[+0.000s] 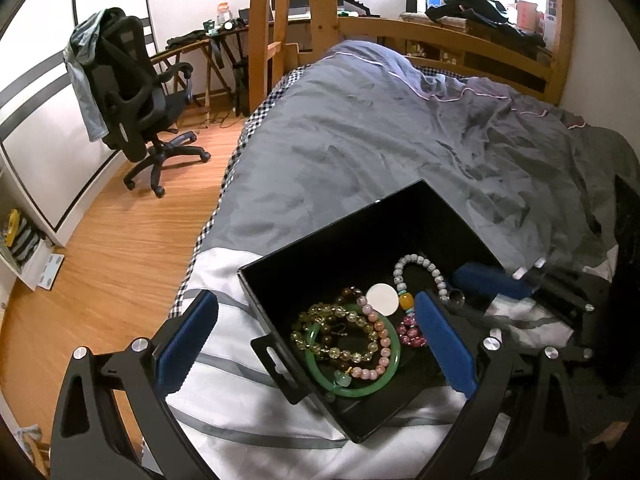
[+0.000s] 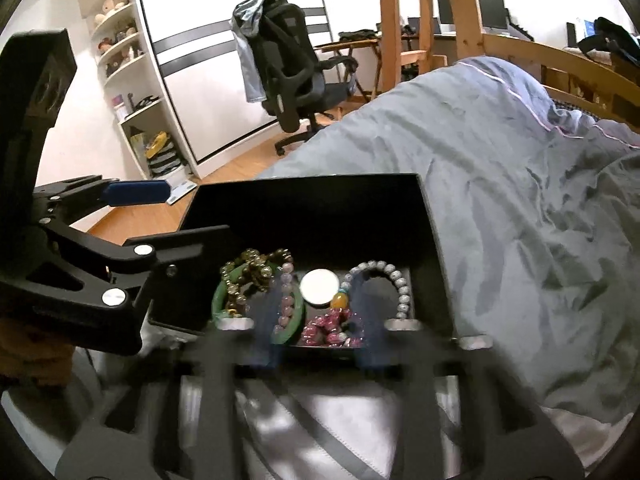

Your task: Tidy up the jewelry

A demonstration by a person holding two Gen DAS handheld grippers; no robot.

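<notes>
An open black box (image 1: 360, 232) sits on the bed. It holds a green bangle (image 1: 360, 390), yellow (image 1: 320, 312) and pink bead bracelets (image 1: 380, 336), a white disc (image 1: 383, 299), a grey-white bead strand (image 1: 416, 264) and a magenta bead cluster (image 1: 410, 330). My left gripper (image 1: 316, 344) is open and straddles the box's left wall, with one blue pad (image 1: 444, 344) inside. My right gripper (image 2: 316, 332) is blurred and open at the box's near edge (image 2: 436, 320). It presses on nothing; the magenta cluster (image 2: 320, 330) lies beyond its fingers.
The box rests on a white striped cloth (image 1: 224, 360) over a grey duvet (image 1: 380, 128). The bed's left edge drops to a wooden floor (image 1: 120, 248) with an office chair (image 1: 132, 92). A wooden bed frame (image 1: 460, 40) stands behind.
</notes>
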